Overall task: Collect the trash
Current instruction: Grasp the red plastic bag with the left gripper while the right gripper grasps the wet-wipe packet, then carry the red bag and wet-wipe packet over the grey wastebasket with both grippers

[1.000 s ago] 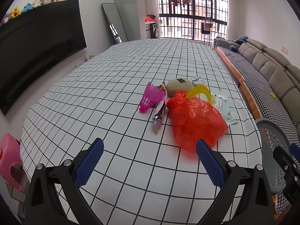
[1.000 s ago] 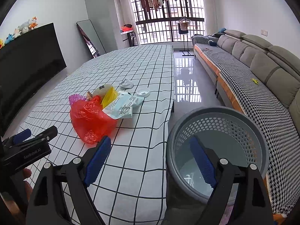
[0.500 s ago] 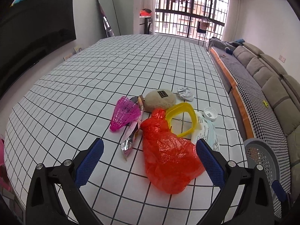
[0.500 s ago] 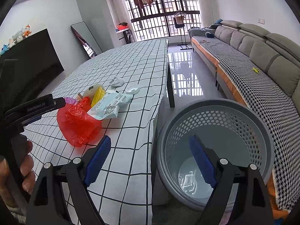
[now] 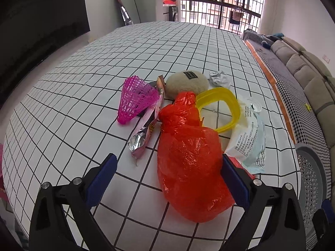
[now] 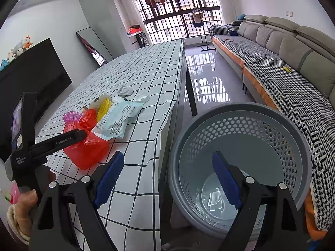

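A crumpled red plastic bag (image 5: 188, 167) lies on the checked tablecloth (image 5: 83, 83). My left gripper (image 5: 167, 179) hangs low over it, jaws closing with the bag between them. The right pad brushes the bag's edge and the left pad stands apart from it. Behind the bag lie a pink mesh cup (image 5: 134, 100), a foil wrapper (image 5: 144, 133), a beige pouch (image 5: 186, 81), a yellow plastic ring (image 5: 222, 104) and a white-blue packet (image 5: 249, 142). My right gripper (image 6: 167, 179) is open and holds nothing, spanning the table's edge and the grey basket (image 6: 240, 108).
Crumpled paper (image 5: 217, 78) and a white cap (image 5: 256, 105) sit farther back on the table. The perforated basket stands on the floor right of the table, with a sofa (image 6: 293, 48) beyond it. A black screen (image 5: 31, 31) fills the left wall.
My left gripper has come forward and down, so the red bag now lies between its jaws. My right gripper has drifted slightly, and the basket looms larger under it.
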Motion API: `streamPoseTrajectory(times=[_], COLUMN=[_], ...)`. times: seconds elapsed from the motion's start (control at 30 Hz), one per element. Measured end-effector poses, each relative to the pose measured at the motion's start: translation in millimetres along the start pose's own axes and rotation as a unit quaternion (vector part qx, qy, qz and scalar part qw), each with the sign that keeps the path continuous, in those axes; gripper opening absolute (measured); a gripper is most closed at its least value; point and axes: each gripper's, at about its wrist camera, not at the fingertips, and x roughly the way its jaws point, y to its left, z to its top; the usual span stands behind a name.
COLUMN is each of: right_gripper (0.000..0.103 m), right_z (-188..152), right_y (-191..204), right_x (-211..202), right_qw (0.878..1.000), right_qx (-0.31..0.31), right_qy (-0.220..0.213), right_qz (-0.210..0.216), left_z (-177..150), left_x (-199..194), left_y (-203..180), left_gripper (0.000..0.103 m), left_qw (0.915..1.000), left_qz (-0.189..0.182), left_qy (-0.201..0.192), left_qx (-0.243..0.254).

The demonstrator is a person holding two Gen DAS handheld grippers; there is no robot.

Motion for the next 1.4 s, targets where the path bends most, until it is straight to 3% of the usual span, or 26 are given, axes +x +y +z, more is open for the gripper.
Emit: streamPoseTrajectory(times=[0.13, 0.2, 0.3, 0.67, 0.83, 1.07, 1.4], right_gripper=[0.083, 0.083, 0.083, 0.083, 0.083, 0.083, 0.083], right_z=[0, -1, -1, 7, 16, 28, 43], right_y=[2, 2, 7, 43, 67, 97, 118], right_x=[-2, -4, -6, 5, 25, 63, 107], right_qw=[1.000, 1.000, 1.000, 0.999, 0.998, 0.997, 0.995], right_qx=[0.001, 0.000, -0.005, -0.040, -0.054, -0.059, -0.040], right_qy=[-0.002, -0.003, -0.003, 0.007, 0.016, 0.044, 0.069], right_qz=[-0.001, -0.002, -0.002, 0.000, -0.004, -0.013, -0.065], left_z=[-8, -12, -17, -18, -15, -11, -3], left_x=[4, 2, -9, -70, -88, -85, -61], left_y=[-1, 2, 5, 23, 32, 46, 67], left_gripper=[0.057, 0.038, 0.021, 0.018, 0.018, 0.018, 0.018], left_qw=[0.9995, 0.9989, 0.9985, 0.9951, 0.9921, 0.9895, 0.9903], left_qz=[-0.027, -0.045, -0.054, -0.062, -0.035, -0.022, -0.032], left_qy=[0.012, 0.012, -0.002, -0.072, -0.113, -0.135, -0.133], left_qx=[0.009, 0.006, 0.010, 0.028, 0.040, 0.047, 0.026])
